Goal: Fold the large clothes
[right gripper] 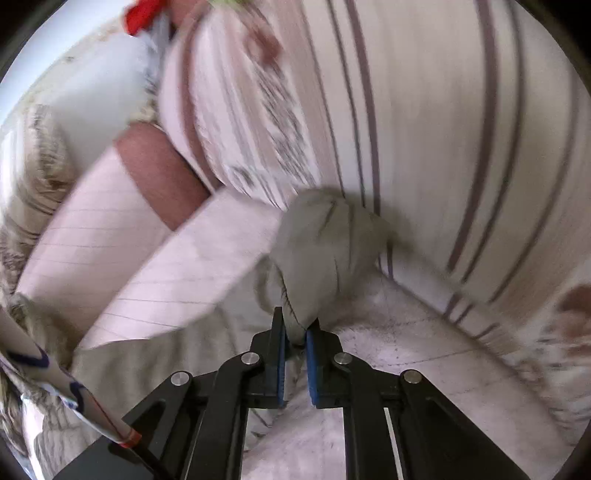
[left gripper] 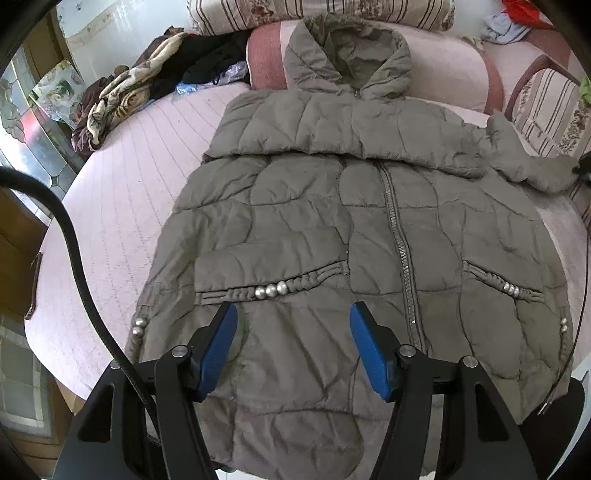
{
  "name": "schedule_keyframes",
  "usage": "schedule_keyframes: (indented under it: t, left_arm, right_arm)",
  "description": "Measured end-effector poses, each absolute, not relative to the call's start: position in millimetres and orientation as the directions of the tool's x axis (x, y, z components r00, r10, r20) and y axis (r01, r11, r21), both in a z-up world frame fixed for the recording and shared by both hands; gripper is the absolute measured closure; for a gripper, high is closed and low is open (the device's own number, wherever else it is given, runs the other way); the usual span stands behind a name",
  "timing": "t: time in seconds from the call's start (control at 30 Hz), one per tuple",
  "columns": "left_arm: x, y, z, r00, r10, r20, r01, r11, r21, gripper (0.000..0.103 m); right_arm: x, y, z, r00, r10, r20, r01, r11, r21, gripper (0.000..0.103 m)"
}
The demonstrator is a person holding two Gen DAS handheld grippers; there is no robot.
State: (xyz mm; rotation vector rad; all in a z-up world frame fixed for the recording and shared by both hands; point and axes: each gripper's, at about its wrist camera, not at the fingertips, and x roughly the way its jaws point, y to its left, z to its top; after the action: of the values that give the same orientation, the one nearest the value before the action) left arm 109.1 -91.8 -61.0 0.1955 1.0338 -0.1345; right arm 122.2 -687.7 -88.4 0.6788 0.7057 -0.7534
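A large grey-green padded hooded jacket (left gripper: 314,229) lies front up on a pink quilted bed (left gripper: 122,199), hood toward the far pillows. Its left sleeve is folded across the chest; its right sleeve (left gripper: 532,162) stretches out to the right. My left gripper (left gripper: 293,314) is open, hovering over the jacket's lower hem below the beaded pocket trim (left gripper: 271,290), holding nothing. My right gripper (right gripper: 295,325) is shut on the cuff end of the right sleeve (right gripper: 325,243), which bunches up ahead of the blue pads, next to a striped cushion. The right view is blurred.
Striped floral cushions (left gripper: 550,110) line the bed's right side and a bolster (left gripper: 321,14) its head. A heap of clothes and blankets (left gripper: 125,96) lies at the far left. A black cable (left gripper: 77,266) hangs at the left. A window (left gripper: 22,125) is to the left.
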Motion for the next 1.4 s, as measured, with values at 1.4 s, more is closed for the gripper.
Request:
schedule_keyframes:
  t: [1.4]
  left_arm:
    - [77.7, 92.6, -64.0, 0.597, -0.027, -0.802, -0.054, 0.996, -0.074, 0.041]
  right_arm:
    - [320.7, -78.9, -106.2, 0.563, -0.105, -0.820, -0.142, 0.965, -0.221, 0.074]
